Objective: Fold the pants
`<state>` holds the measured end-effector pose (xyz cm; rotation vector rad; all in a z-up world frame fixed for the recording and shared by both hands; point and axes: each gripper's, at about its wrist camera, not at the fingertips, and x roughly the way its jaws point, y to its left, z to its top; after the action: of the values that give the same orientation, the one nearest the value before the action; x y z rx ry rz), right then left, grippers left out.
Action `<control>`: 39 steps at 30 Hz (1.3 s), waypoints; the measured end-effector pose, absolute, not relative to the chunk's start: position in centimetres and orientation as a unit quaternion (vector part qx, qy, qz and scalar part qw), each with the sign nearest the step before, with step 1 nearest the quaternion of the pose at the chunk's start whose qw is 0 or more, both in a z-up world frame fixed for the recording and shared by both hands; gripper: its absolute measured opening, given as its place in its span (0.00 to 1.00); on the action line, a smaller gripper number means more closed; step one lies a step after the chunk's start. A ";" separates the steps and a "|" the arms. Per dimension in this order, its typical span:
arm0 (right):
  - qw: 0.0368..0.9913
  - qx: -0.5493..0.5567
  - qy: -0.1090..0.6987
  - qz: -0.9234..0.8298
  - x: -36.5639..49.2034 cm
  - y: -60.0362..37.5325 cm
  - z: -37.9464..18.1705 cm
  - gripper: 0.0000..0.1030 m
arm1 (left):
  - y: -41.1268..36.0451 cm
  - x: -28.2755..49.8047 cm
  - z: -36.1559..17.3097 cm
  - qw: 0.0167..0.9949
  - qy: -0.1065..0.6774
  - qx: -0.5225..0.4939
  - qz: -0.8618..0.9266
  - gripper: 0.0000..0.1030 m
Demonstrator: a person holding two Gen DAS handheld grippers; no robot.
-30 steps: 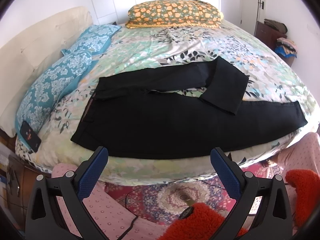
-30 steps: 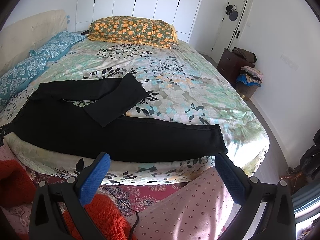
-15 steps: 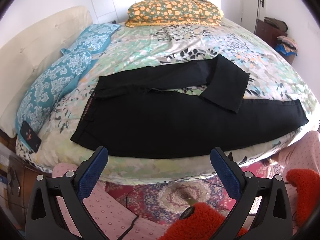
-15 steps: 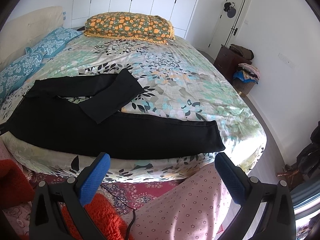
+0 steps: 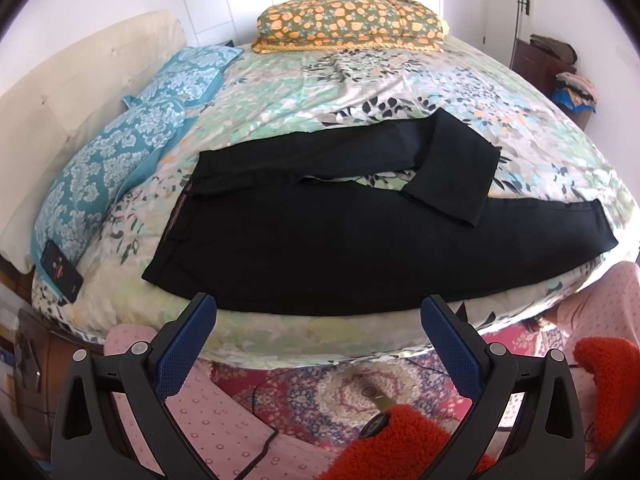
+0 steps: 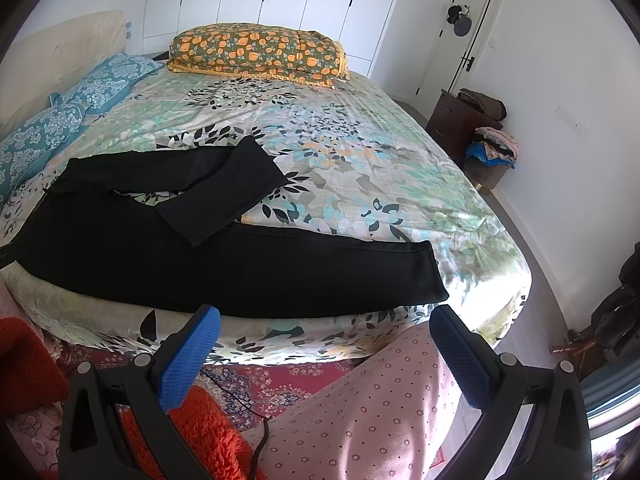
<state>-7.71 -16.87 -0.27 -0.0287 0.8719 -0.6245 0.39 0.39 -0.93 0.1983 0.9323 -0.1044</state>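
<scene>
Black pants lie flat along the near edge of the bed, mid-frame in both views, waistband at left. Near leg is straight out to the right; far leg is doubled back, its cuff lying over the near leg. I'd call the fold barely begun: legs not stacked, no lengthwise fold yet. Left gripper and right gripper both hang off the bed edge, jaws wide apart, holding nothing

White walls and wardrobe doors back a floral-covered bed, a dark dresser beside the door.
</scene>
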 end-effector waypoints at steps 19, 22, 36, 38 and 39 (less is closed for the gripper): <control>0.860 -0.010 0.414 -0.299 -7.9 -17.0 -0.4 1.00 | 0.9 0.3 -0.9 0.888 0.447 0.093 -0.048 0.99; 0.859 -0.010 0.415 -0.299 -7.9 -17.0 -0.4 1.00 | 0.9 0.2 -0.9 0.888 0.447 0.094 -0.048 0.99; 0.860 -0.010 0.414 -0.299 -7.8 -17.1 -0.4 1.00 | 1.0 0.2 -0.9 0.888 0.447 0.093 -0.048 0.99; 0.860 -0.010 0.414 -0.299 -7.8 -17.1 -0.4 1.00 | 1.1 0.2 -0.9 0.888 0.447 0.093 -0.048 0.99; 0.860 -0.010 0.414 -0.299 -7.8 -17.1 -0.4 1.00 | 1.1 0.2 -0.9 0.889 0.447 0.093 -0.048 0.99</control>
<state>-7.85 -17.08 -0.36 -0.0215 0.8695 -0.6276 0.24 1.08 -0.90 0.1930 0.9282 -0.0993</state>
